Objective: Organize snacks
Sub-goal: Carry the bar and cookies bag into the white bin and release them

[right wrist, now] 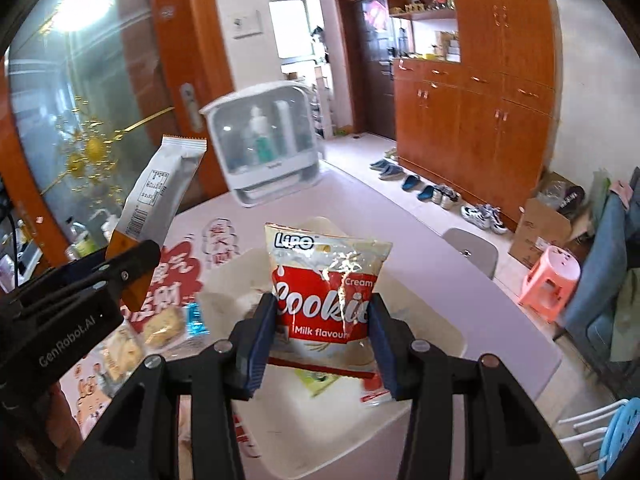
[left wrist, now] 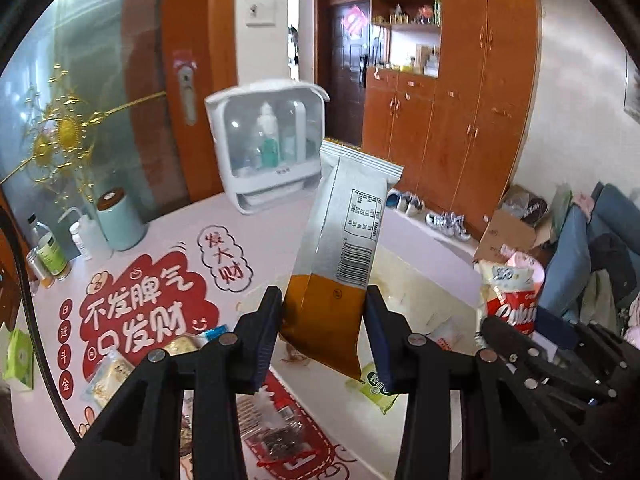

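Above table (right wrist: 500, 312): L tongs (left wrist: 324, 320) pinch silver-orange packet (left wrist: 344, 236); R tongs (right wrist: 323, 320) pinch cookie bag (right wrist: 324, 288), base hidden.

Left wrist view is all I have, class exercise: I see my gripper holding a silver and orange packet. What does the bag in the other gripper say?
Observer: The right gripper is shut on a cookie bag printed "Lipo", "Cream", "Cookies" and "Milk flavour".
Operator: Is anything under that bag?
Observer: Yes, it hangs above a cream tray, where a green-and-yellow packet lies below it.
Operator: Anything out of my frame on the right?
Observer: A pink plastic stool stands on the floor beyond the table.
Operator: And my own packet?
Observer: The right wrist view shows the silver and orange packet tilted, gripped at its orange end by the left gripper.
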A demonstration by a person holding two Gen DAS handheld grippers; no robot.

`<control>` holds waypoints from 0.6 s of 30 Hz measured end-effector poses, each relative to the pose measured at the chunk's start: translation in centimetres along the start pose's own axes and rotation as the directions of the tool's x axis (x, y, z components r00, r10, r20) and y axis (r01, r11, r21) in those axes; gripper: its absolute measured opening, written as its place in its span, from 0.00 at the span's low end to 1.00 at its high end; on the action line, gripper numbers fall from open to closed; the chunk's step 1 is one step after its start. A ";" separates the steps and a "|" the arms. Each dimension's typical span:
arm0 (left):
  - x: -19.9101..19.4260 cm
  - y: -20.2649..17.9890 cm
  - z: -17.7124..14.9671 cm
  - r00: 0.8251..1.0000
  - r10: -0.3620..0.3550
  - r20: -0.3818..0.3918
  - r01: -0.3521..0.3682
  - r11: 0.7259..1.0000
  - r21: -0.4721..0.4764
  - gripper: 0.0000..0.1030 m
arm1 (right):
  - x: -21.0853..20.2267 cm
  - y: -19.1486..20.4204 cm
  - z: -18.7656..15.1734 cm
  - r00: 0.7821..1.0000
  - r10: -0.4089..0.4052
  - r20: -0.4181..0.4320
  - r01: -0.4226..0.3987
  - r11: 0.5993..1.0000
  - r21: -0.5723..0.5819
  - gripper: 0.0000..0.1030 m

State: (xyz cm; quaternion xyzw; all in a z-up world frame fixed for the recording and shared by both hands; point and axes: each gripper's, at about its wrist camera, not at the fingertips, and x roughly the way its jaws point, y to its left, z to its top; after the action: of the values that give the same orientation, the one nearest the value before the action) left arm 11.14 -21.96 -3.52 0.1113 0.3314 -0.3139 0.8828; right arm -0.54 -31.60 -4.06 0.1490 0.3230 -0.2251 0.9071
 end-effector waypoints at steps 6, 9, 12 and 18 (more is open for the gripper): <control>5.7 -1.2 -0.7 0.995 0.028 -0.100 -0.028 1.000 0.010 0.39 | 3.7 -2.9 0.1 0.997 -0.048 -0.063 0.048 0.999 0.008 0.45; 8.4 -1.4 -1.3 0.986 0.048 -0.162 -0.047 0.999 0.014 0.43 | 5.7 -3.8 -0.2 0.992 -0.060 -0.112 0.060 0.998 -0.004 0.45; 10.3 -1.3 -2.0 0.974 0.083 -0.212 -0.082 0.997 0.014 0.76 | 8.0 -4.4 -0.9 0.981 -0.049 -0.187 0.047 0.999 -0.016 0.47; 11.2 -1.5 -2.7 0.967 0.156 -0.202 -0.151 0.988 0.042 0.86 | 10.4 -5.0 -2.2 0.967 -0.041 -0.250 0.036 0.999 -0.024 0.59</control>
State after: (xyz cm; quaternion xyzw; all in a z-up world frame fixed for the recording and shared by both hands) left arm 15.33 -27.44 -12.88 0.1799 0.4065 -0.2358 0.8642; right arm 2.98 -38.26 -13.09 0.1614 0.4399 -0.2192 0.8558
